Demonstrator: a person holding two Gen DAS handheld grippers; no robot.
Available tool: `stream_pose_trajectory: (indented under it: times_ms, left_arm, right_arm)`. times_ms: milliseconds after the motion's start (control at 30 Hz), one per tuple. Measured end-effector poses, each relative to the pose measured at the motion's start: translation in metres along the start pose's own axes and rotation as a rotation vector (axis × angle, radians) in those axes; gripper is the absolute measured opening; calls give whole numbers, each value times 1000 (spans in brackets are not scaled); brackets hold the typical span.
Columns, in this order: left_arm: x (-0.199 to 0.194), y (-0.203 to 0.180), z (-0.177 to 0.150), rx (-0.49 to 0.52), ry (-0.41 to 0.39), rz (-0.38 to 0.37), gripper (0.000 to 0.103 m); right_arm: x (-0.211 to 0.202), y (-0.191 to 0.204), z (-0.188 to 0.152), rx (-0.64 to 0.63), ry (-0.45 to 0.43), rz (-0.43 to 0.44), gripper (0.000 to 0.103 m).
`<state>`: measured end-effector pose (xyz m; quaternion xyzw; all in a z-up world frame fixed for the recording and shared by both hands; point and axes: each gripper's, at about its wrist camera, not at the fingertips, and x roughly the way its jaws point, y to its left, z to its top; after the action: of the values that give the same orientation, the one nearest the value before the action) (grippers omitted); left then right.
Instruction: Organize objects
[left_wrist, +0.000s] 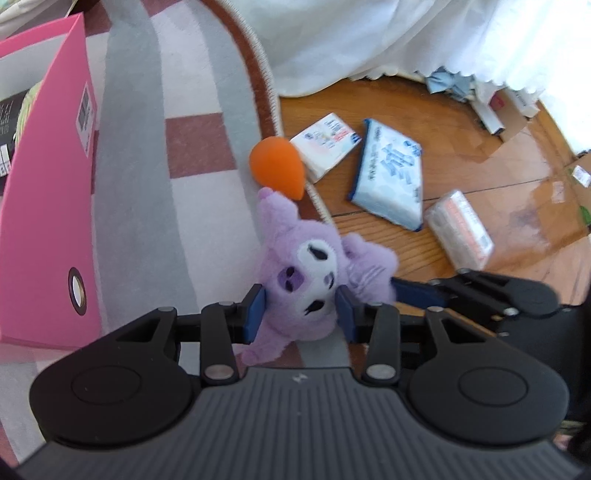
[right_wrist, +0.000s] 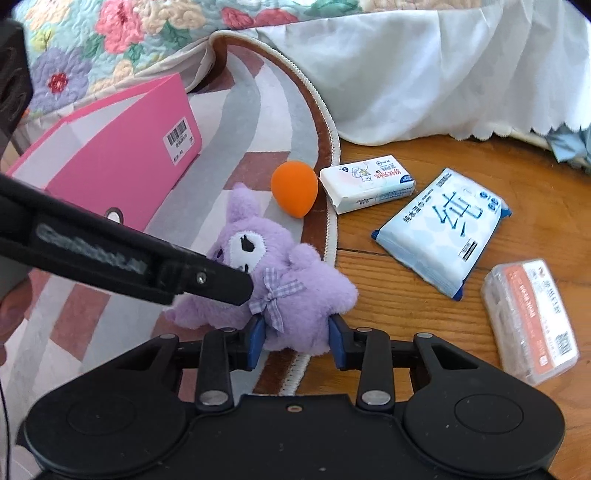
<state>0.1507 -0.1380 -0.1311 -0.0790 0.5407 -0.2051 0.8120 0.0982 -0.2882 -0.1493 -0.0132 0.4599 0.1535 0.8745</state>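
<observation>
Lifting the purple plush toy (right_wrist: 273, 280) cleanly means raising both hands together, so neither end is dragged; you have it gripped twice. Your left gripper (left_wrist: 300, 310) is partly closed with its blue pads pressed into the head, and your right gripper (right_wrist: 297, 341) is partly closed on the lower body below the checked bow. The toy lies face up at the curved brown edge of the rug (right_wrist: 325, 229), its lower body reaching toward the wooden floor (right_wrist: 388, 317). Its long axis runs from the ears, pointing at the orange sponge (right_wrist: 294, 188) just beside them, back toward you. Carry it level to the pink box (right_wrist: 122, 173), judged the likely destination
</observation>
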Motion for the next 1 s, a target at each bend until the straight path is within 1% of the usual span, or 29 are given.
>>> stream_pose_trajectory:
  times_ms: [33,100,167,233,367,467,633,867,1000]
  left_arm:
    - [2,1,-1,-6,-4,0,47]
    - [5,2,-2,-14,-2,-3,49]
    - [7,4,-3,-22,-10,-23,43]
    - [5,3,-6,-24,-13,-32,38]
    - [-5,-5,-11,3,-11,-5,37]
    - [-16,-5,-15,-17,-5,-17,37]
    - [-38,-2,-20,-55,11,-63,37]
    - [-76,-3,-27,-65,34,-97,36]
    - [-98,-5,-33,-55,37,-103,36]
  right_arm:
    - [1,-1,1,5,3,-2,42]
    - [4,-2,1,19,11,-14,43]
    - [4,-3,-1,21,3,-11,45]
    - [4,-2,-2,19,-1,-7,44]
    - [-5,2,-2,15,-2,17,42]
    - [-16,7,-2,-5,4,26,42]
    - [-37,12,1,-7,15,55,44]
    - [-65,22,6,-8,49,106,44]
    - [-82,29,7,-5,58,142,44]
